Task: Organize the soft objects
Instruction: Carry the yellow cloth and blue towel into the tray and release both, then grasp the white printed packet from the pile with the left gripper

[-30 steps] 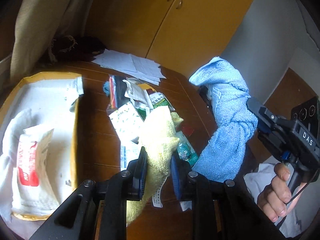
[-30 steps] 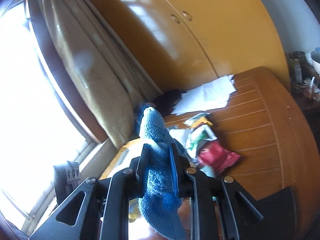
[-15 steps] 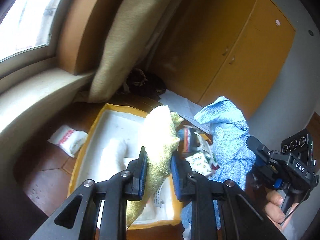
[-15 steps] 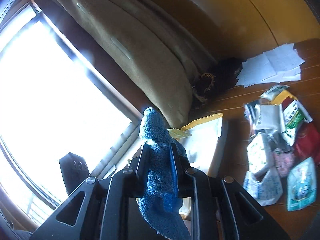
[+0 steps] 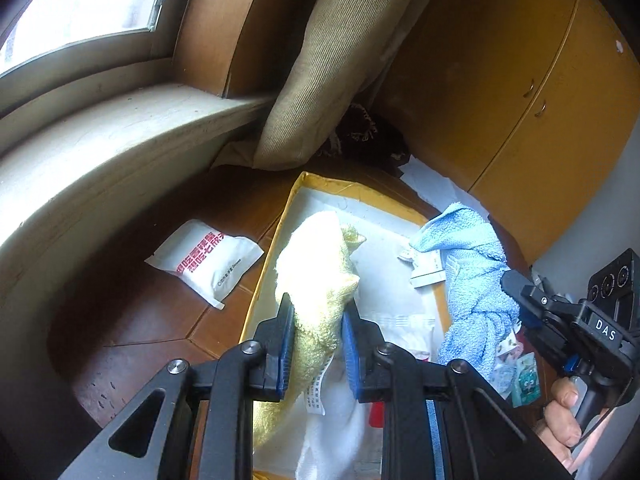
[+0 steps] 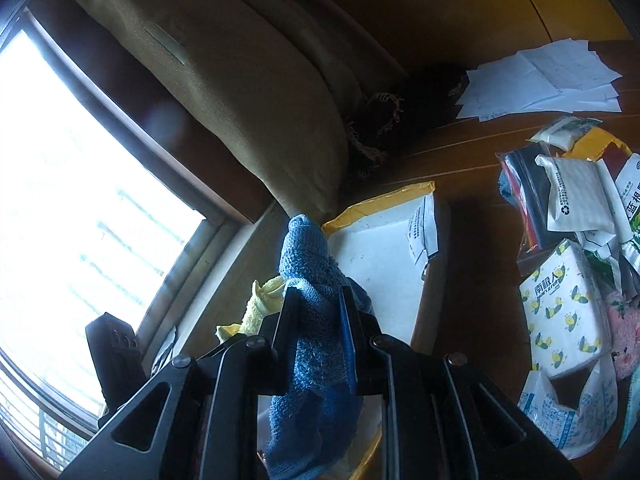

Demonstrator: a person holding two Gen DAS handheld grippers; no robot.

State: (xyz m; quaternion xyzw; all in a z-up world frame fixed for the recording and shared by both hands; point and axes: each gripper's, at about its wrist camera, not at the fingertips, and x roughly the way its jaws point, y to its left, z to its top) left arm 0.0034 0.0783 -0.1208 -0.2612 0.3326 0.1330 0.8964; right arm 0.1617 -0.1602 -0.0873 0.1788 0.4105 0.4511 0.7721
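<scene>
My left gripper [image 5: 318,330] is shut on a yellow towel [image 5: 316,268], which bulges above the jaws and hangs below them. It hovers over a shallow yellow-rimmed box [image 5: 280,232] with a white lining. My right gripper [image 6: 316,328] is shut on a blue towel [image 6: 308,264]; from the left wrist view the same blue towel [image 5: 472,276] hangs over the box's right side, gripped by the right gripper [image 5: 516,300] in a person's hand [image 5: 560,420]. White cloth [image 5: 332,428] lies in the box's near end. The yellow towel [image 6: 264,304] peeks out left of the blue one.
A white packet with red print [image 5: 208,258] lies on the dark wooden table left of the box. Several snack and tissue packets [image 6: 568,308] are heaped to the right, loose papers [image 6: 540,80] behind them. A beige curtain [image 5: 320,80], window ledge [image 5: 100,152] and orange cabinet [image 5: 500,80] bound the far side.
Both grippers have swung left, away from the packet heap, and now hang over the yellow-rimmed box near the window. Each still holds its towel.
</scene>
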